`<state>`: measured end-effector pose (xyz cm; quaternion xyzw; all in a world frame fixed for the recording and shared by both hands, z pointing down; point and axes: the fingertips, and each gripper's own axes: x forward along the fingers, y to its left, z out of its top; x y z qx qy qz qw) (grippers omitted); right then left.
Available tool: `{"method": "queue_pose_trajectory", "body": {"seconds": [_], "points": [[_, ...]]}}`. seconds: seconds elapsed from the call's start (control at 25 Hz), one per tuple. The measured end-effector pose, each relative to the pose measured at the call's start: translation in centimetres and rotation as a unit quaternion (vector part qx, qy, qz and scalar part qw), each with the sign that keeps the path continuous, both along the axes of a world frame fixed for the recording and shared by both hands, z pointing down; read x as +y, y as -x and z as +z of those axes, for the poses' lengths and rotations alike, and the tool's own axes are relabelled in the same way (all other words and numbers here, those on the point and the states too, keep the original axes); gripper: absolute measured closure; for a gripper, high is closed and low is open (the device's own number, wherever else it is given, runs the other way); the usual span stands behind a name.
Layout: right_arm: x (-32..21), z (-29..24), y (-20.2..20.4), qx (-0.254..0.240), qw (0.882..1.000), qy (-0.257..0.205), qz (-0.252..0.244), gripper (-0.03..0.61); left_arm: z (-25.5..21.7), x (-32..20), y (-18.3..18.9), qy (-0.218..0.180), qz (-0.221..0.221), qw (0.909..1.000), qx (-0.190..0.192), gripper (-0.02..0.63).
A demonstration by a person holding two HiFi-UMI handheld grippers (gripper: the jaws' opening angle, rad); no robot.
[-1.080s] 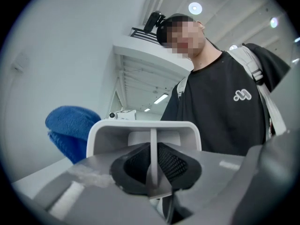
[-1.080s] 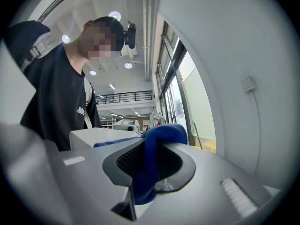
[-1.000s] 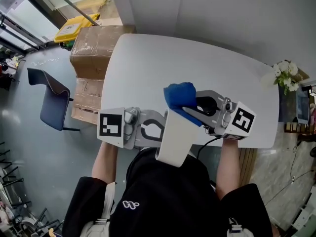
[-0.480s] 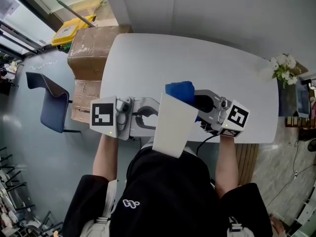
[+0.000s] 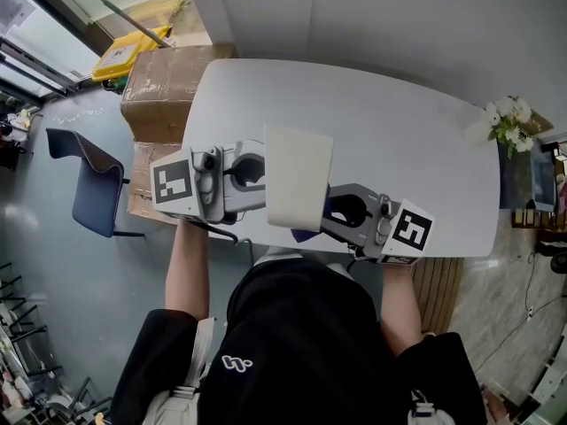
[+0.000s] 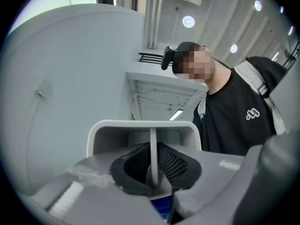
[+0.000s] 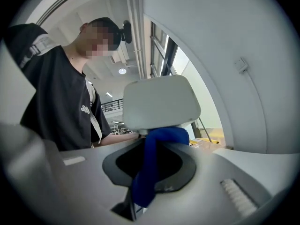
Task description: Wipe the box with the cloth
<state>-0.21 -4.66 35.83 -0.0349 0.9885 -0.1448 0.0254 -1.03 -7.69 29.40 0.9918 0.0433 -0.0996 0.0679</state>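
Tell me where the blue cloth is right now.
The blue cloth is clamped in the right gripper, its top bunched against the white box; in the head view the box hides nearly all of it, at the table's near edge.

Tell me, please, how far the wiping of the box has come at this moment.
Done: the left gripper is shut on a wall of the white box, held above the table; the right gripper is shut on the blue cloth. In hand: the cloth touches the box's outer face. Left: the wiping itself; which faces are already wiped, the pictures do not show.
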Motion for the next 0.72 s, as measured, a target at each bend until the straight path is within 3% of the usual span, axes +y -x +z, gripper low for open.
{"method": "queue_pose_trajectory", "body": {"seconds": [0.12, 0.32, 0.4, 0.48, 0.56, 0.72], "points": [[0.9, -0.5, -0.1, -0.002, 1.0, -0.003, -0.006, 0.525, -0.4, -1.1, 0.4, 0.0, -0.014, 0.9997, 0.019, 0.561], [2.9, -1.5, 0.3, -0.005, 1.0, -0.009, -0.024, 0.525, 1.0, -2.9, 1.2, 0.013, -0.055, 0.9983, 0.013, 0.56], [3.8, -2.5, 0.4, -0.014, 0.999, -0.016, -0.035, 0.525, 1.7, -3.3, 1.3, 0.021, -0.067, 0.9975, 0.003, 0.56], [4.4, -4.0, 0.3, -0.035, 0.998, -0.023, -0.041, 0.525, 2.9, -3.4, 1.0, 0.03, -0.078, 0.996, -0.03, 0.561], [4.1, -5.5, -0.1, -0.058, 0.997, -0.035, -0.029, 0.525, 4.4, -2.8, 0.5, 0.036, -0.07, 0.9951, -0.059, 0.561], [2.1, -7.7, -2.0, -0.1, 0.994, -0.05, 0.013, 0.523, 5.7, -0.8, 0.3, 0.039, -0.034, 0.9975, -0.048, 0.561]]}}
